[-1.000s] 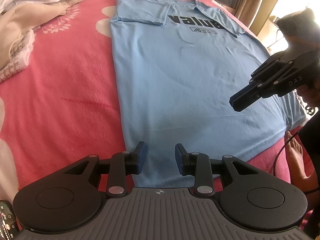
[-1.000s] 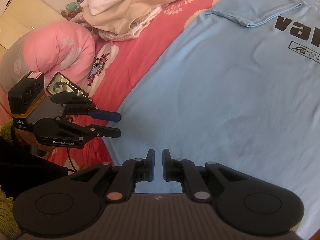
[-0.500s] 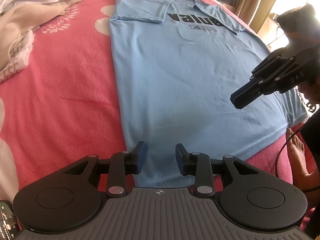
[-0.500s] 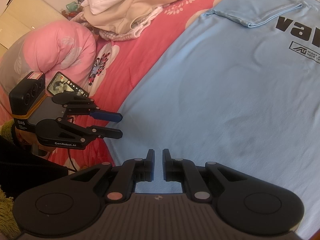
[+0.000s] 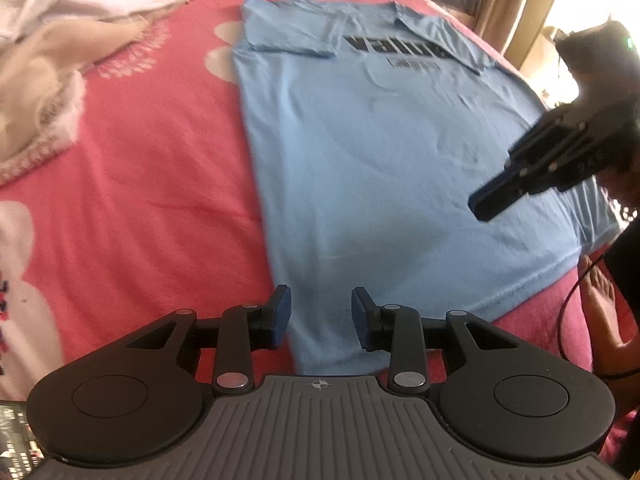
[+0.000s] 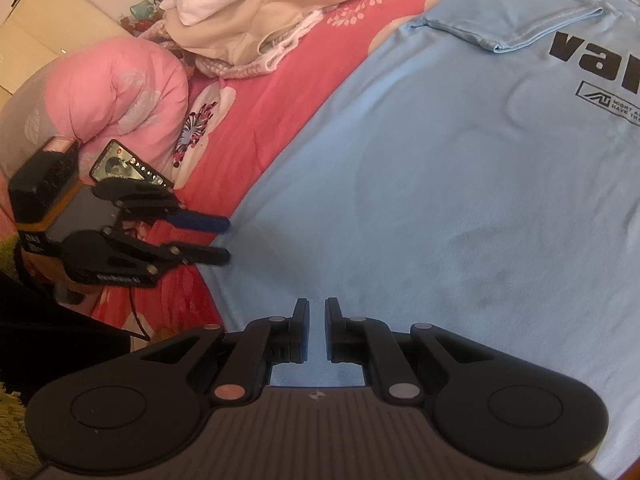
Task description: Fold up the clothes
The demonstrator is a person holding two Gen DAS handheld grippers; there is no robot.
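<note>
Bedding in red-pink with white flower prints [image 5: 132, 184] covers the bed, and a light blue T-shirt [image 5: 384, 152] lies spread flat on it, both sleeves folded in, black lettering at the far end. Rumpled white and beige clothes [image 6: 256, 12] are heaped beside a pink pillow [image 6: 120, 92], with a lit phone [image 6: 128, 166] nearby. The left claw [image 5: 321, 314] hangs partly open and empty over the shirt's near hem corner; the right claw [image 6: 317, 330] hovers nearly shut, gripping nothing.

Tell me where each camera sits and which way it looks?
Left wrist: on the left gripper, looking up the blue T-shirt from its hem corner; a bare foot shows.
Right wrist: on the right gripper, fingers nearly together, looking across the shirt toward the clothes pile.
Shared: the shirt, red bedspread, and each other's gripper.
</note>
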